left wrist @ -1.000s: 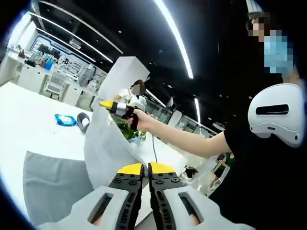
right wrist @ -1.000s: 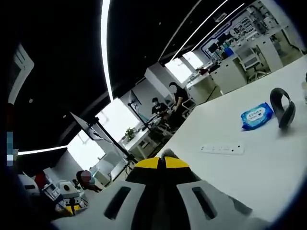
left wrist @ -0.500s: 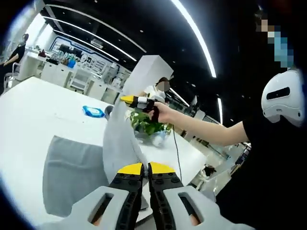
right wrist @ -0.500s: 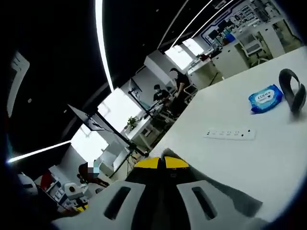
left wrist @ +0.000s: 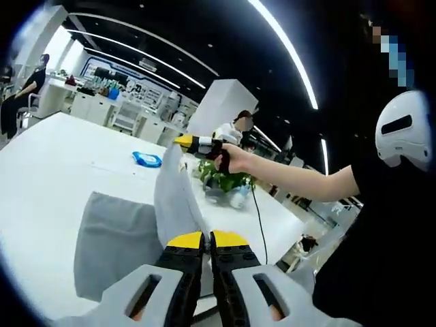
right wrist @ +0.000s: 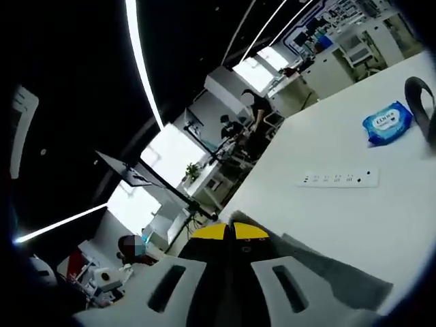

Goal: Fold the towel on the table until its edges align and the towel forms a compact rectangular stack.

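A grey towel lies partly flat on the white table, and one fold of it rises in a peak. My left gripper sits at the near edge, jaws shut on the towel's hem. The right gripper, held in a hand, pinches the raised corner above the table. In the right gripper view that gripper is shut, with grey towel cloth trailing from its jaws over the table.
A blue wipes pack, a white power strip and a dark strap lie further out on the table. A green plant with a bottle stands by the far edge. The person's arm spans the right.
Both views have swung. The raised towel fold now hangs lower and narrower, and more cloth lies flat on the table. Both grippers keep their hold.
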Demonstrator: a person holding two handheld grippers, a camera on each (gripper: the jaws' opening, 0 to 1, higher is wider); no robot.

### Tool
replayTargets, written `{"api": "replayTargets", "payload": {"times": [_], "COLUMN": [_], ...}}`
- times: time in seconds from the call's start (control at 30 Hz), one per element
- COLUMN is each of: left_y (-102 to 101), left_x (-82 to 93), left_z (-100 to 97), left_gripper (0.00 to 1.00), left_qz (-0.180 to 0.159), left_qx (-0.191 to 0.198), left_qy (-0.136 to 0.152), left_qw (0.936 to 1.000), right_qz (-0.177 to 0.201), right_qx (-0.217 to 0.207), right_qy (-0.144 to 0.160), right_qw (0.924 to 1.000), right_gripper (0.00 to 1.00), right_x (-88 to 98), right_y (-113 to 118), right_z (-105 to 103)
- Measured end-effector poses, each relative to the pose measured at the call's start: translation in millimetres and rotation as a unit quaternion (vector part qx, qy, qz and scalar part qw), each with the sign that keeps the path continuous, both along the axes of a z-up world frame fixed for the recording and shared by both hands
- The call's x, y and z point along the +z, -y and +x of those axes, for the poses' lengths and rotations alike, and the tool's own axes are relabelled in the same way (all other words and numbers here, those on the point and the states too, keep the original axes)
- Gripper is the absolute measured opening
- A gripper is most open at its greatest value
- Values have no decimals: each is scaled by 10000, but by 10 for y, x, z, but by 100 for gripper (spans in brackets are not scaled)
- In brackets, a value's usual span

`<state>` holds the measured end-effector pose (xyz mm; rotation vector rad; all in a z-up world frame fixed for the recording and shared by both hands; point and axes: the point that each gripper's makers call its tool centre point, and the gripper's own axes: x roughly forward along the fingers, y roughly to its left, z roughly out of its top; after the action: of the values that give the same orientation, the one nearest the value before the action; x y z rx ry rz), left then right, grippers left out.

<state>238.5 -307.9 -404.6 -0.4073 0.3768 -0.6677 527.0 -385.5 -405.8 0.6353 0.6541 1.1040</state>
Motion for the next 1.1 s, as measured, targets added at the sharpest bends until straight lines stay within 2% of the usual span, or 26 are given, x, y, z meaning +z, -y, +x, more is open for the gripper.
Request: {"api": "replayTargets", "payload": {"times": [0.1, 0.23, 0.33, 0.5, 0.6, 0.73, 0.9, 1.1], "left_y": [-23, -65, -97, -218, -280, -390, -562, -753], "left_x": [61, -64, -219, -505, -613, -741, -1001, -1256], "left_z": [8, 35, 25, 35, 44, 64, 56, 109], "left_gripper": [4, 4, 4, 4, 4, 4, 4, 4], "left_qz": [-36, 196, 356, 860, 1024, 1111, 1398, 1589], "left_qx": [25, 65, 108, 295, 362, 483, 617, 802], "left_qy": [52, -45, -207, -416, -502, -574, -837, -996], "left_qw": [10000, 9998, 9991, 9950, 9928, 9910, 9847, 9790], "right_qz": [58, -18, -160, -354, -447, -528, -651, -641], "right_qx": [15, 40, 82, 73, 59, 32, 57, -63], "right_qy": [-48, -107, -208, -367, -448, -513, -594, -774], "right_qw": [10000, 9999, 9996, 9987, 9980, 9973, 9961, 9949], "right_gripper": [0, 0, 0, 0, 0, 0, 0, 0], "right_x": [4, -88, -238, -525, -643, -747, -924, -1112], "right_y": [-60, -138, -170, -244, -279, -322, -430, -547], "right_z": [-4, -4, 8, -16, 1, 10, -24, -3]}}
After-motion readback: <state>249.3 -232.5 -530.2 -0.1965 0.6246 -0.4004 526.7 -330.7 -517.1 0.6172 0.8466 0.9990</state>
